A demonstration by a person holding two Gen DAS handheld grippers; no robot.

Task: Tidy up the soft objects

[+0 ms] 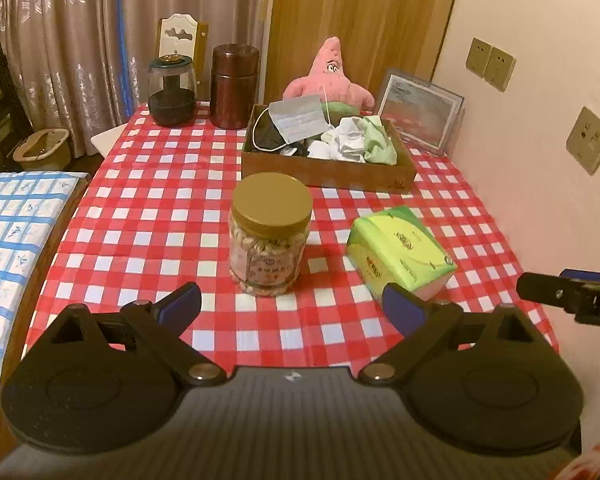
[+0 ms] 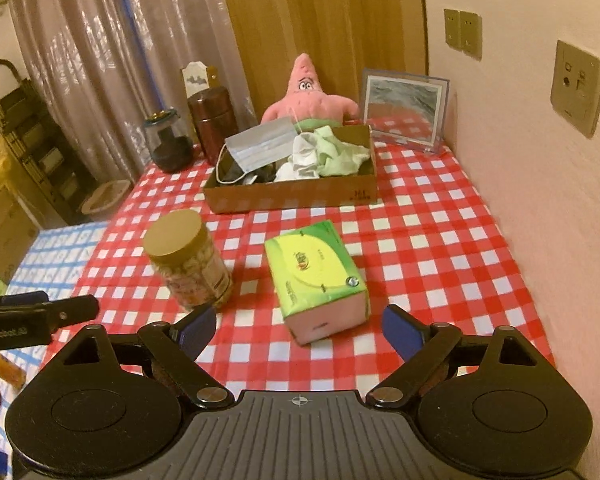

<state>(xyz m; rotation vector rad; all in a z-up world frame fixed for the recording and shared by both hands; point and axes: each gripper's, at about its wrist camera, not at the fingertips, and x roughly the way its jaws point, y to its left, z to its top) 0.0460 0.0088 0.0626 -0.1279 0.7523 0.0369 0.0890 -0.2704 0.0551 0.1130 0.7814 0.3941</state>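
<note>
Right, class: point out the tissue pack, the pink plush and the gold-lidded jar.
tissue pack [image 2: 314,268], right wrist view, on its green top face.
pink plush [image 1: 332,80], left wrist view, on its body.
jar [image 1: 272,200], left wrist view, on its gold lid.

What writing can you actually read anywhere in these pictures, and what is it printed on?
Nothing reads cleanly.
Tissue pack: logo and print, too blurred.
Snack jar: label too small.
Cardboard box: dark scribble on its front, illegible.
Left gripper: white lettering on its body, blurred.
Right gripper: a "D" at the frame's edge, rest cut off.
</note>
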